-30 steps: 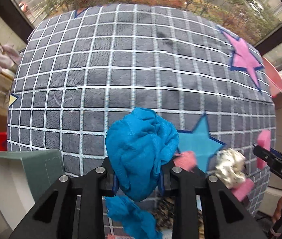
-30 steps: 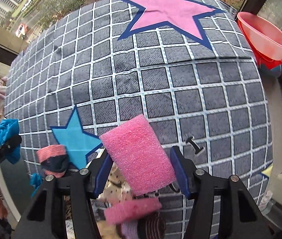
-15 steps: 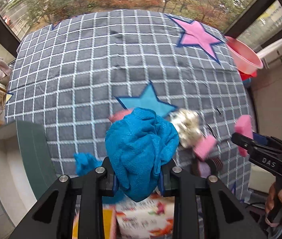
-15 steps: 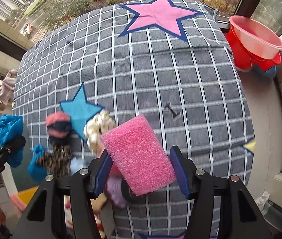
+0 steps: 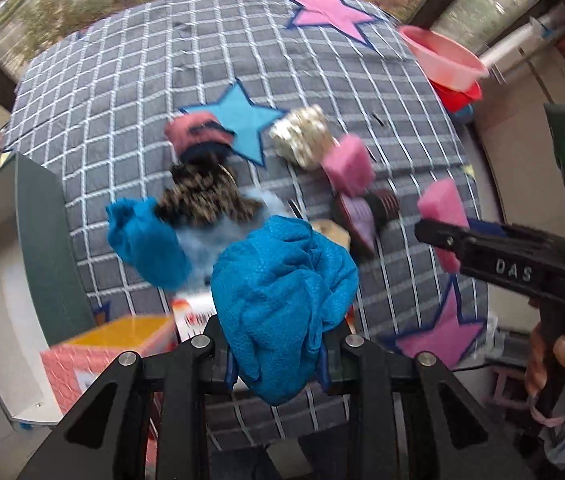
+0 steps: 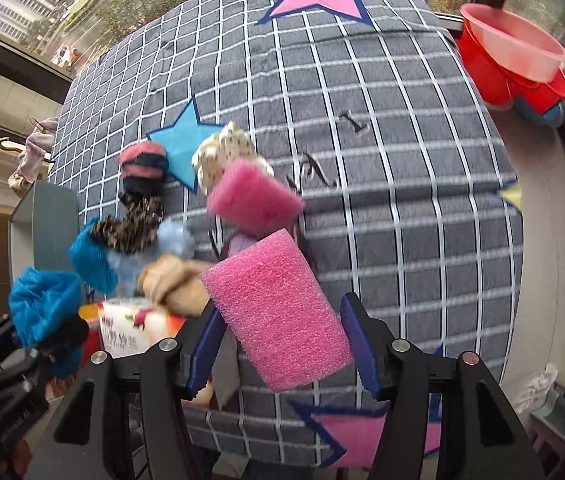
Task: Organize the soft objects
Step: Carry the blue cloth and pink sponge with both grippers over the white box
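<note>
The left gripper (image 5: 278, 354) is clamped on a crumpled blue cloth (image 5: 282, 300), held in the air above the near edge of the checked blanket (image 5: 130, 80). The right gripper (image 6: 282, 344) is closed on a pink foam block (image 6: 276, 312), also held clear of the blanket.

Handling, by judgement:
- The cloth looks light and limp. It bunches between the fingers and hangs below them, so a pinch through the thickest fold should keep it secure.
- The foam looks light and springy. It will compress under pressure, so it is best gripped across its broad faces, near the middle.

The remaining soft items lie clustered on the blanket: a second pink foam block (image 6: 254, 196), a cream spotted bundle (image 6: 226, 152), a leopard-print piece (image 5: 202, 196), a red and dark rolled piece (image 5: 198, 136), another blue cloth (image 5: 146, 240) and a beige item (image 6: 174, 284).

Containers:
- An open box (image 5: 38, 240) with a green wall and white interior sits at the left edge of the blanket. No contents are visible in the part shown.
- Stacked red and pink basins (image 6: 514, 60) stand off the far right corner. The visible inside of the upper basin shows nothing.
</note>
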Demonstrator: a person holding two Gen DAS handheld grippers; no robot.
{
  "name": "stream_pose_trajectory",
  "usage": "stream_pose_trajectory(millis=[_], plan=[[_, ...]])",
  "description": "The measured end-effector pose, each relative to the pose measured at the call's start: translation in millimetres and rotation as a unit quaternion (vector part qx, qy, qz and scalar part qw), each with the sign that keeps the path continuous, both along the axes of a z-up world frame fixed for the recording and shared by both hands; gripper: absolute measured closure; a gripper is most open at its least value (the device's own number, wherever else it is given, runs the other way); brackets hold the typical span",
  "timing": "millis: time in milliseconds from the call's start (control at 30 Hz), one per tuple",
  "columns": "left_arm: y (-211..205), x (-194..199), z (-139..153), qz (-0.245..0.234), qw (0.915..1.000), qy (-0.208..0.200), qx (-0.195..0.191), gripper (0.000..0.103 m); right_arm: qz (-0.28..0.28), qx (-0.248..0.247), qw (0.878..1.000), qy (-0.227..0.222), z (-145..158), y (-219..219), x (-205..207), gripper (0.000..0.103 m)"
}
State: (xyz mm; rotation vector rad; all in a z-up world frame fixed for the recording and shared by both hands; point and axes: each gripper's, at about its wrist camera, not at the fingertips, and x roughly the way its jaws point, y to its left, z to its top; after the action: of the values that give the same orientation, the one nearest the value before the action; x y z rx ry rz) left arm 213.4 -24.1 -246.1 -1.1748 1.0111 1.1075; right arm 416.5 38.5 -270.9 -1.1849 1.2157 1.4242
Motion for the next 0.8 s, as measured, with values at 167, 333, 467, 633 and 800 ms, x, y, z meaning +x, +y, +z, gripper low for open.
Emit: stream_pose_trajectory(millis=[167, 333, 467, 633, 800], plan=[[-31.4, 8.5, -7.9, -0.06, 0.998, -0.017, -0.005, 0.071, -0.027, -0.006, 1.0, -0.003, -6.1, -36.1, 2.9, 0.044], [-73.0, 5.3, -10.0, -0.118, 0.9927, -0.026, -0.005, 0.071, -0.048, -0.029, 0.998, -0.014, -17.9, -84.9, -11.7, 0.044], [-102.7, -2.2, -7.5, -0.158, 0.9868, -0.034, -0.003, 0.071, -0.057, -0.037, 0.998, -0.016, -19.1, -114.1, -27.1, 0.044], [-133.6, -15.6, 0.1, -0.195, 0.9803, -0.027, 0.011, 0.071, -0.052, -0.046, 0.997, -0.015, -19.1, -145.0, -55.8, 0.044], [-157.4, -46.8, 2.3, -0.186, 0.9821, -0.02, 0.021, 0.071, -0.025, -0.051, 0.998, -0.011, -17.7, -164.7, -89.6, 0.044]])
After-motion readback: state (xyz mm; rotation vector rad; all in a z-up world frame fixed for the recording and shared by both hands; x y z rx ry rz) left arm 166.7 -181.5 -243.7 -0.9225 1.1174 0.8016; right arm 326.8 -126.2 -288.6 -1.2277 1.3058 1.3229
